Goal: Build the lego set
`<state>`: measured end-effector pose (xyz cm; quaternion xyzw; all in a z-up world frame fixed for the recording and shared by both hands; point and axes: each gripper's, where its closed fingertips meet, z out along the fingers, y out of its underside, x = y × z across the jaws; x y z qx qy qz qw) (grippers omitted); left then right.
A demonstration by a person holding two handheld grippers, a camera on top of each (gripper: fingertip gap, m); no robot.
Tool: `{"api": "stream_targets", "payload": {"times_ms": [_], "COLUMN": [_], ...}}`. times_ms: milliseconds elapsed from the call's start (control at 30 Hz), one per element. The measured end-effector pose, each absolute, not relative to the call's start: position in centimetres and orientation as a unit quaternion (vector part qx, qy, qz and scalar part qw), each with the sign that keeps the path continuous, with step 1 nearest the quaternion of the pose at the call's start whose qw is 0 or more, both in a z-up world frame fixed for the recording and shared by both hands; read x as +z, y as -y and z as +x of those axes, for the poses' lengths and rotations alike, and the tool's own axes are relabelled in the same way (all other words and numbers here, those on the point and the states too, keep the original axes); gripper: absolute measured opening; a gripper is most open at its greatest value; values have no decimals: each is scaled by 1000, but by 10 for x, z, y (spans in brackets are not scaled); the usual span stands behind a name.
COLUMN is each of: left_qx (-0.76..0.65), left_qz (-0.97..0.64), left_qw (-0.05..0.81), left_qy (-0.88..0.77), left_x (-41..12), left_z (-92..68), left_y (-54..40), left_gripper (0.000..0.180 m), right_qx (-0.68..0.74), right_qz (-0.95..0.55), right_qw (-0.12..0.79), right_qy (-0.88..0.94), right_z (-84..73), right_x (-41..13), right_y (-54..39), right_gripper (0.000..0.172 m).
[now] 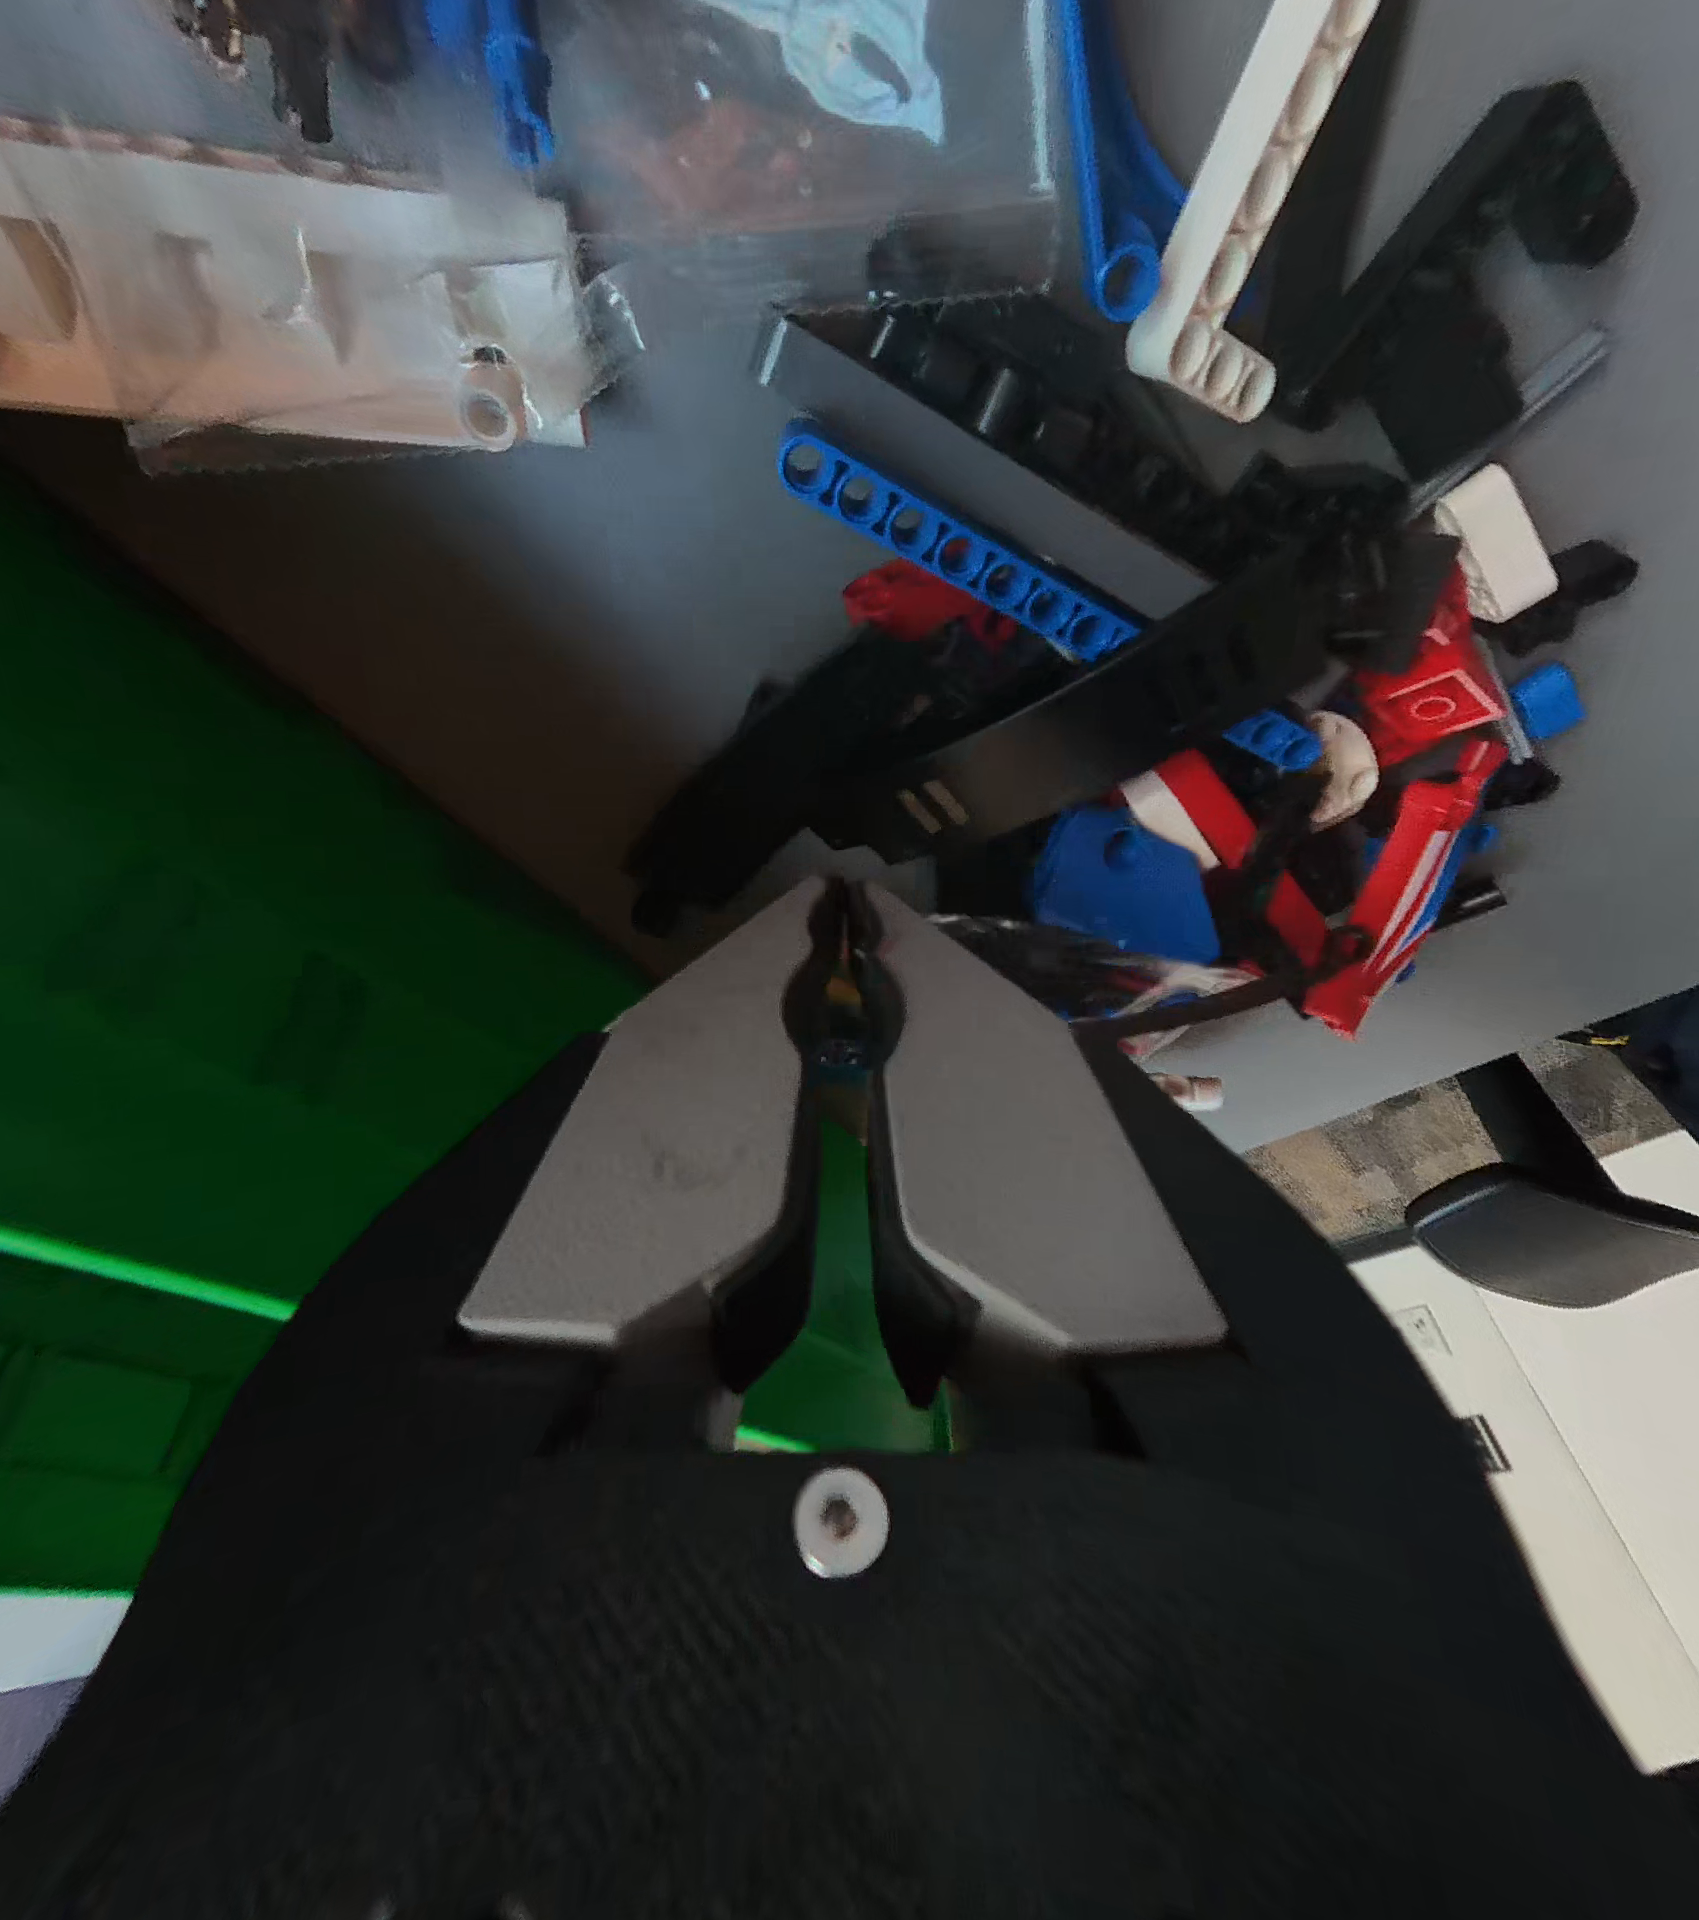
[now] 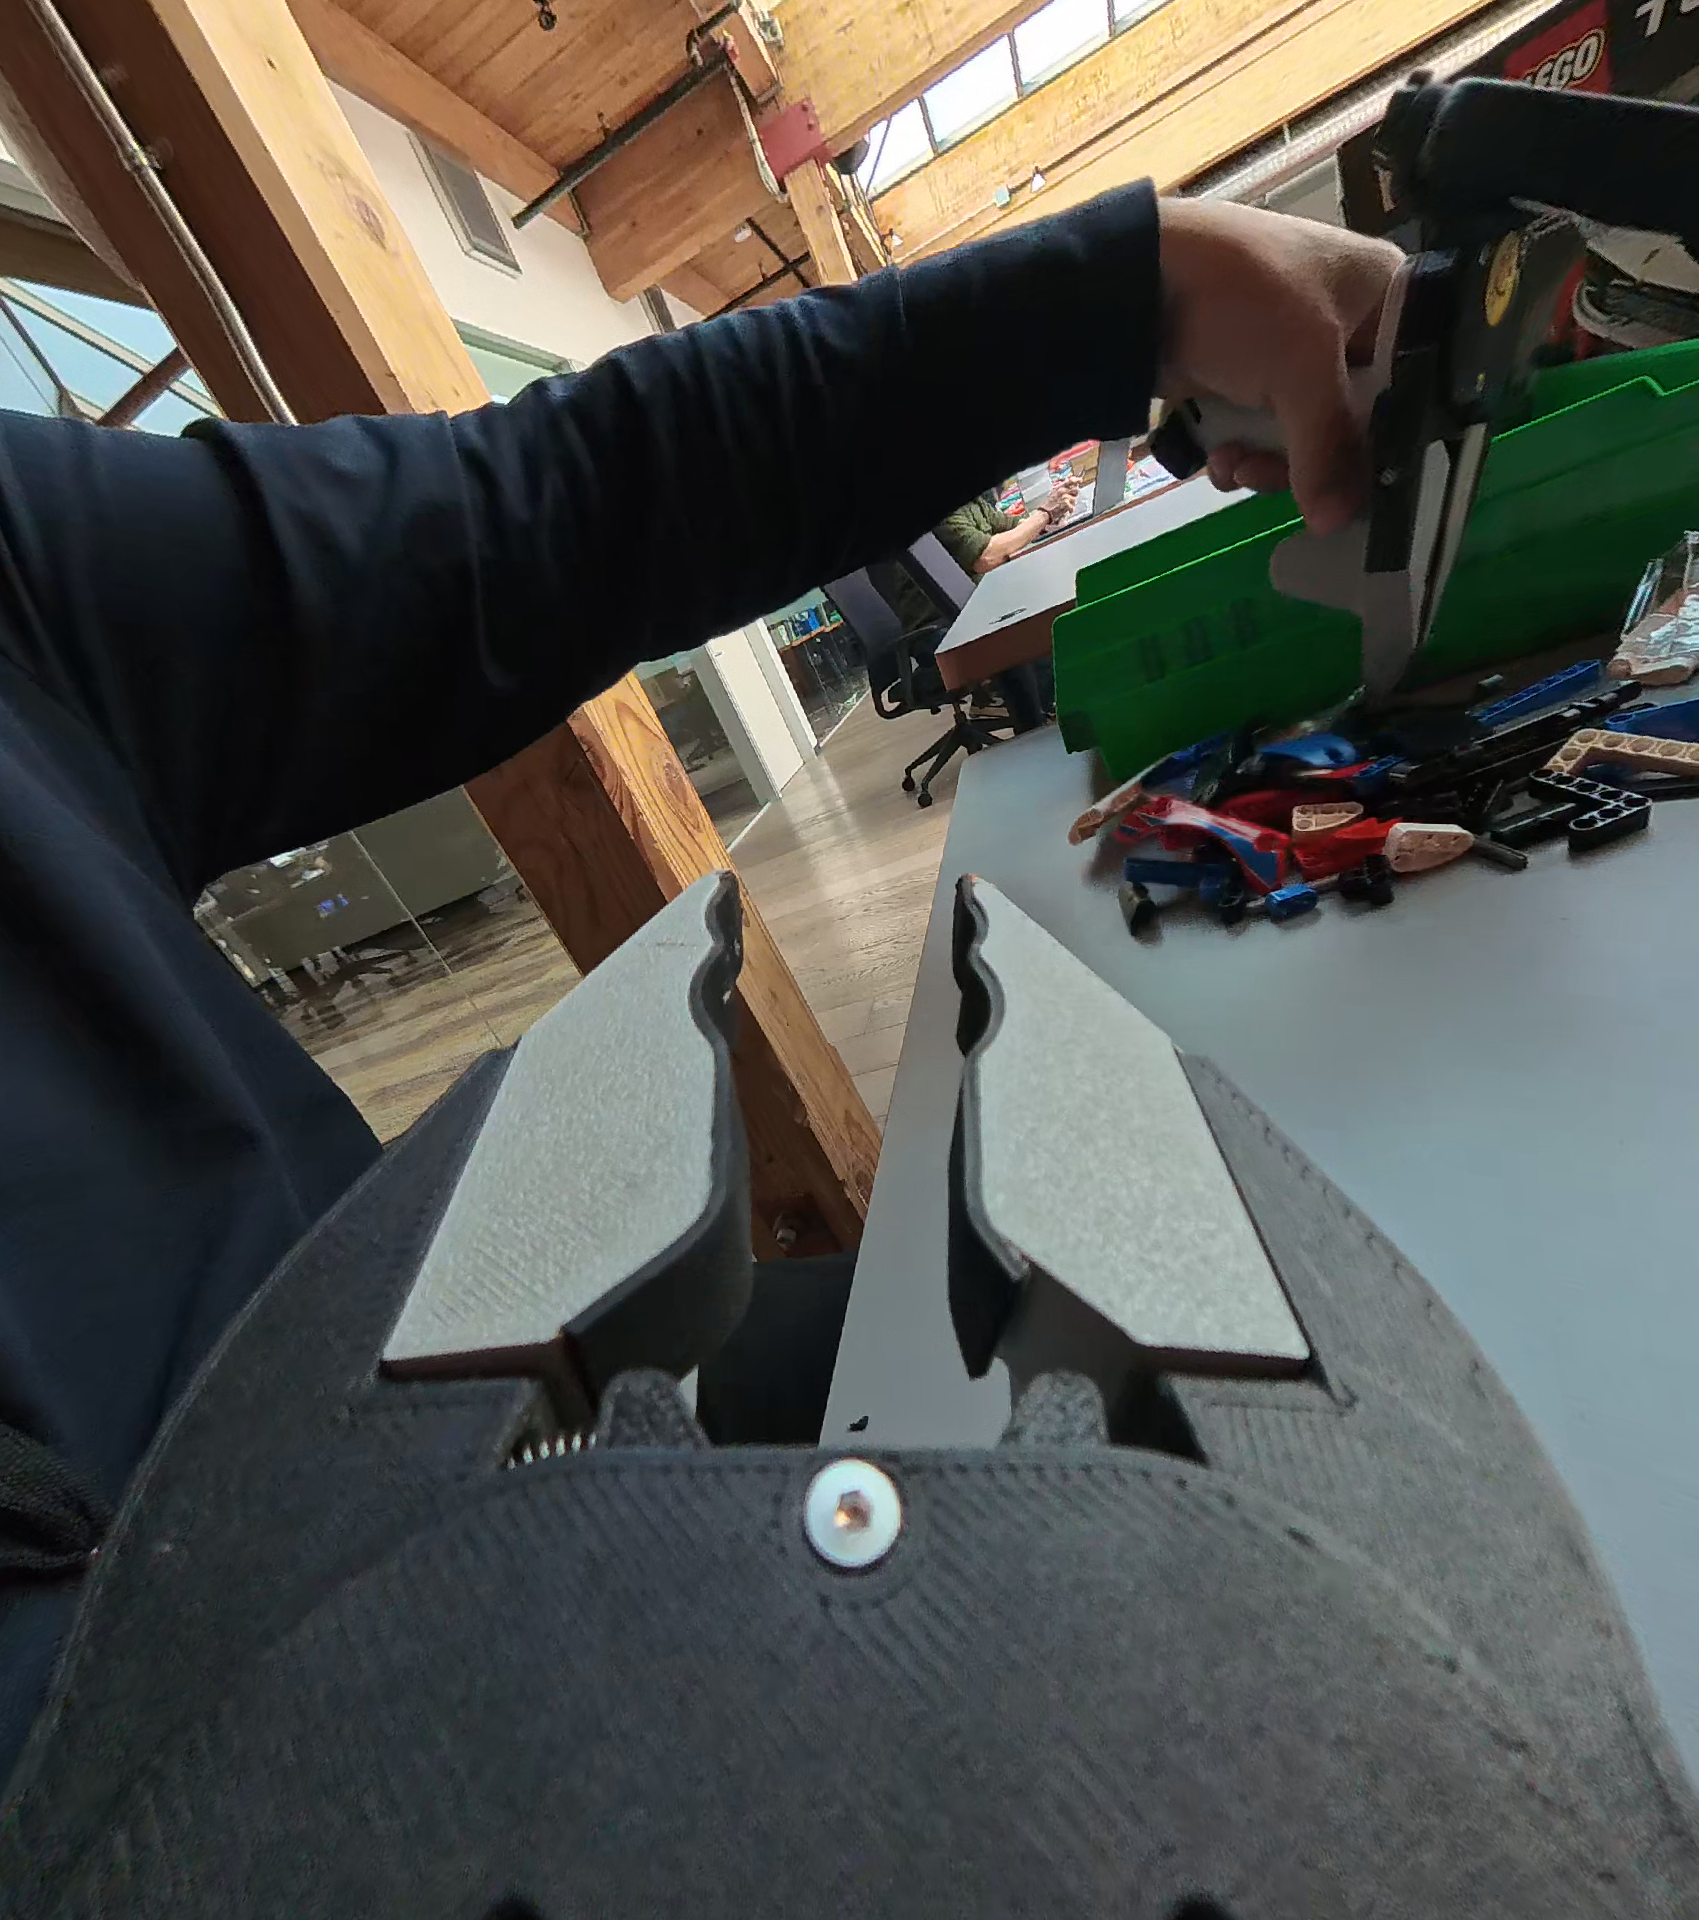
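Your left claw (image 1: 840,904) is pressed together at the tips, just beside the near edge of a heap of toy building pieces (image 1: 1188,727) on the grey desk (image 1: 1655,623); a small dark bit shows in the notch behind its tips, but you cannot tell whether it is pinched. The nearest piece is a long black curved panel (image 1: 928,790), with a blue holed beam (image 1: 949,551) and red pieces (image 1: 1427,717) beyond. A clear bag of pale parts (image 1: 253,301) lies farther off, and a green bin (image 1: 149,935) stands beside the heap.

Your right claw (image 2: 850,914) is spread and bare, hanging over the desk's edge (image 2: 886,1195), well apart from the heap. Around it: a dark sleeve (image 2: 616,468), a timber post (image 2: 305,239), wood-plank flooring (image 2: 824,894), a beamed wooden ceiling (image 2: 616,62), office chairs (image 2: 918,665) and glass partitions (image 2: 388,894).
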<state>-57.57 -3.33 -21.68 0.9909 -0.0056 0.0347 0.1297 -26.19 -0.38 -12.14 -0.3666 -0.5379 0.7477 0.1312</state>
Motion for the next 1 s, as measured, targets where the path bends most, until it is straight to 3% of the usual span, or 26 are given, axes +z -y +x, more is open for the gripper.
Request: {"api": "stream_targets", "payload": {"times_ms": [233, 433, 533, 633, 733, 833, 967, 1000], "left_qx": [5, 24, 3, 10, 3, 6, 23, 26], "left_qz": [996, 995, 992, 973, 962, 958, 951, 949], "left_qw": [88, 90, 89, 101, 106, 143, 167, 173], "left_qy": [10, 18, 90, 208, 251, 247, 260, 264], "left_x": [-204, -208, -210, -208, -208, -213, -226, -229], "left_z": [-577, -567, -570, -561, -565, -573, -573, -572], "left_y": [27, 40, 41, 49, 46, 49, 49, 51], "left_gripper": [0, 26, 29, 46, 35, 38, 26, 16], "right_qx": [747, 744, 744, 744, 743, 744, 748, 749], "right_qz": [-368, -366, -366, -365, -365, -366, -368, -369], "right_qw": [131, 130, 132, 133, 130, 128, 123, 122], "right_qy": [538, 543, 544, 544, 545, 544, 538, 537], "right_z": [-262, -262, -262, -262, -262, -262, -263, -263], "right_x": [-122, -122, -122, -122, -123, -123, -122, -122], "right_y": [4, 6, 6, 6, 7, 6, 4, 4], "right_gripper": [38, 38, 37, 37, 37, 37, 37, 37]}}
